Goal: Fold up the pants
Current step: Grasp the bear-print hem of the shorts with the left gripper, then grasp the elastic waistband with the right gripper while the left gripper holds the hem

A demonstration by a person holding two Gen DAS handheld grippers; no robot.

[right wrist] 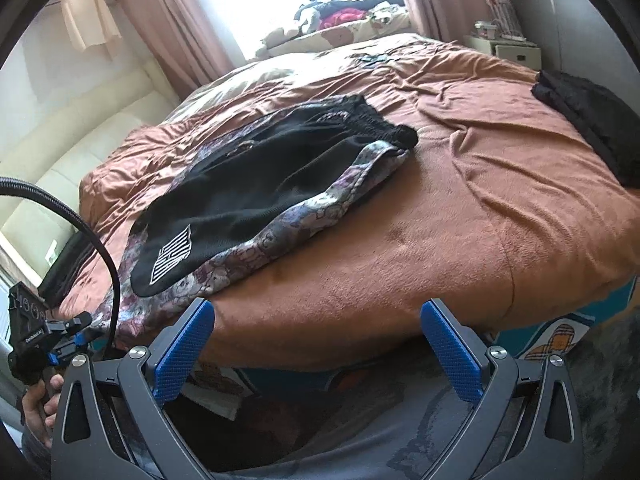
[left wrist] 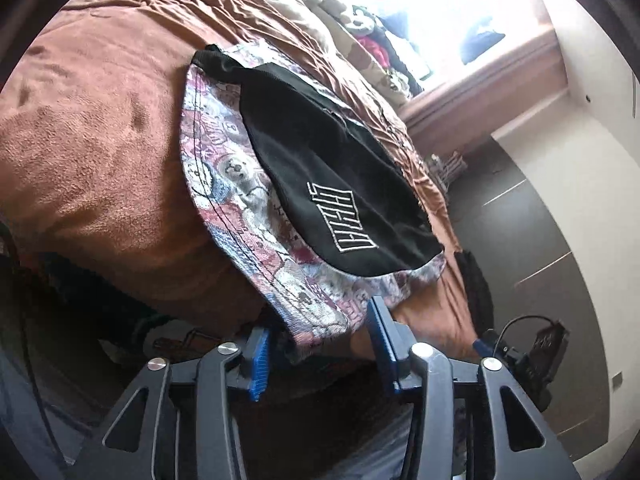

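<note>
Black-and-print pants (left wrist: 320,184) overhang the bed (left wrist: 100,140); the half-open left tool (left wrist: 320,344) may pinch one layer, while the wide right tool (right wrist: 318,320) holds nothing.

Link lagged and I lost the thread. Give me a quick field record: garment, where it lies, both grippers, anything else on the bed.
garment: pants, black with patterned panels, lying flat, white logo near the hem
surface: brown bedspread
hem end: hangs over the bed's near edge
left gripper: open, fingers either side of the patterned hem, not closed on it
right gripper: open, at the bed edge, apart from the pants
other item: dark folded cloth at the far right of the bed
</note>
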